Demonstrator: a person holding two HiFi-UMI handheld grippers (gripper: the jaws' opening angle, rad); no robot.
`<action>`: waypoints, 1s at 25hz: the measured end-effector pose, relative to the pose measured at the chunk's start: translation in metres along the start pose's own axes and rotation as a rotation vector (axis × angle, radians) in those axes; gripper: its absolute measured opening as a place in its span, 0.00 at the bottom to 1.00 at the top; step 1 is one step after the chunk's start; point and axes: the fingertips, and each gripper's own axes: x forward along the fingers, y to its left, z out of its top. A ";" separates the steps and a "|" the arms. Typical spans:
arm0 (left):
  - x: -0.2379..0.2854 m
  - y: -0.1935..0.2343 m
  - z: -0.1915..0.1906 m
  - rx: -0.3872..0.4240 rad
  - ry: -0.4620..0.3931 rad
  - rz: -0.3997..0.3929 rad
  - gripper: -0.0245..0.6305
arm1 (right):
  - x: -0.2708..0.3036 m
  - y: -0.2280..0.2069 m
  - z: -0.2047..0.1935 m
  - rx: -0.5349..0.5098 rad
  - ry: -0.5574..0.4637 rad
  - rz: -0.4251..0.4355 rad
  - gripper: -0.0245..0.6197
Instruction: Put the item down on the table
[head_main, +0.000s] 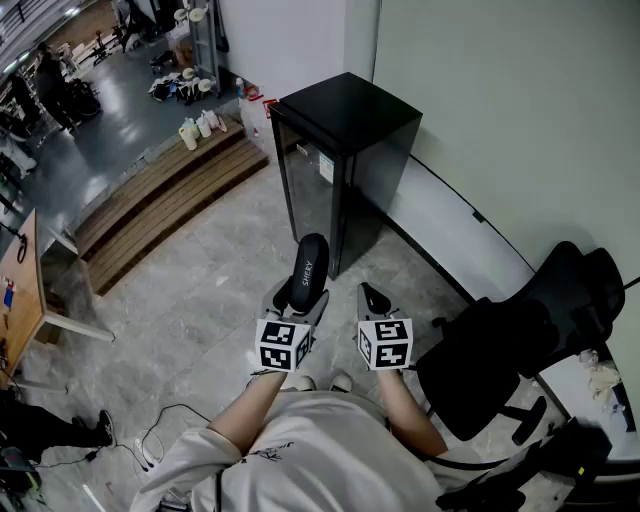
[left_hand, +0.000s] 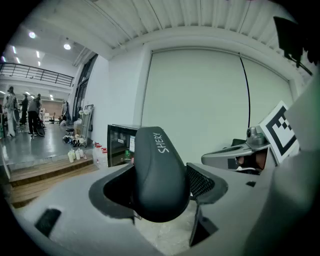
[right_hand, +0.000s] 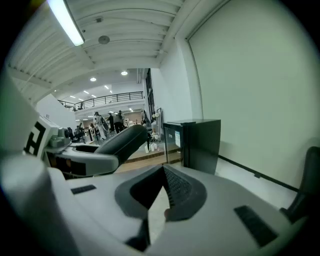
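Grey stone-tile floor (head_main: 190, 310) beneath us, tall black cabinet (head_main: 345, 150) ahead. We hold both forearms forward, grippers side by side. Left gripper (head_main: 303, 300) jaws clamp the black smooth oblong case (head_main: 310, 262), raised in the air and tilted up-forward. Right gripper (head_main: 372, 297) jaws are closed, empty.

You have two tools in hand: the left tool (head_main: 302, 300) and the right tool (head_main: 372, 297). One black pad (head_main: 312, 262) sits between the left tool's jaws. Ahead of both tools stands one black cabinet (head_main: 350, 120). Right of the right tool is one black office chair (head_main: 520, 340). Far ahead and left of the left tool is one wooden platform (head_main: 160, 200) with two steps, carrying pale jugs (head_main: 190, 135) (three or four, too small to settle). Left of that tool is one wooden tabletop (head_main: 22, 290).
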 end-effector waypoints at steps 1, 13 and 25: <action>0.002 -0.002 0.000 -0.004 -0.001 0.005 0.55 | -0.002 -0.004 0.001 -0.003 -0.003 0.000 0.04; 0.051 0.000 0.012 -0.022 -0.005 0.006 0.55 | 0.031 -0.046 0.020 -0.016 0.001 0.002 0.04; 0.169 0.089 0.091 -0.001 -0.060 -0.090 0.55 | 0.162 -0.085 0.112 -0.027 -0.036 -0.083 0.04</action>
